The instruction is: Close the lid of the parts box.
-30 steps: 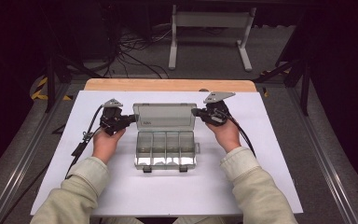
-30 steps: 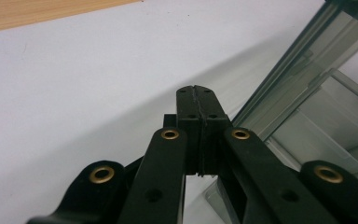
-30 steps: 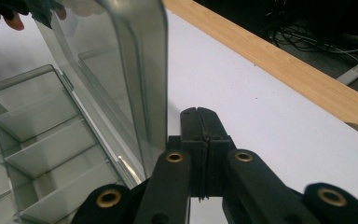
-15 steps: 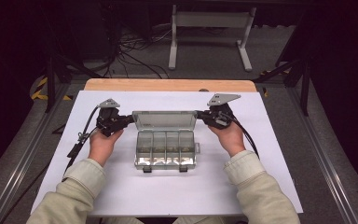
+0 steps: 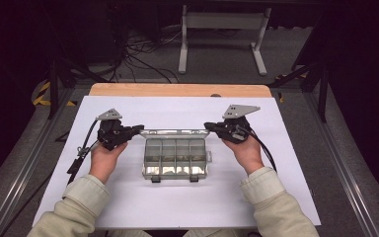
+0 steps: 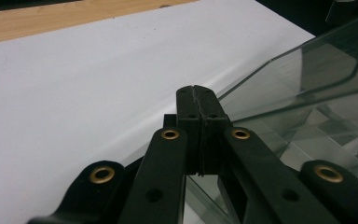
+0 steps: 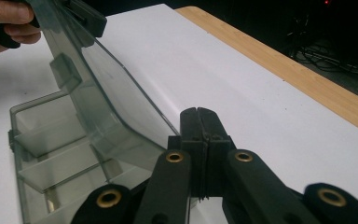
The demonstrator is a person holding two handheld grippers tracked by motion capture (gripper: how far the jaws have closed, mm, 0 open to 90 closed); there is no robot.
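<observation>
A clear plastic compartment box (image 5: 175, 160) lies mid-table with its hinged lid (image 5: 175, 133) raised, seen nearly edge-on from above. My left gripper (image 5: 139, 129) is shut and sits at the lid's left end; my right gripper (image 5: 208, 126) is shut at its right end. In the left gripper view the closed jaws (image 6: 196, 93) have nothing between them, and the lid (image 6: 307, 84) slopes up just to their right. The right gripper view shows closed, empty jaws (image 7: 199, 114) against the lid's (image 7: 107, 79) lower corner, with dividers inside the box (image 7: 42, 158) below.
A white sheet (image 5: 177, 207) covers the table, with a strip of bare wood (image 5: 177, 90) along the far edge. A metal stand (image 5: 222, 22) and cables (image 5: 143, 59) are on the floor behind. The other hand (image 7: 0, 18) holds its gripper at the lid's far end.
The lid has swung up from leaning back to standing steeply over the box. Both grippers have risen and shifted with its ends, still shut.
</observation>
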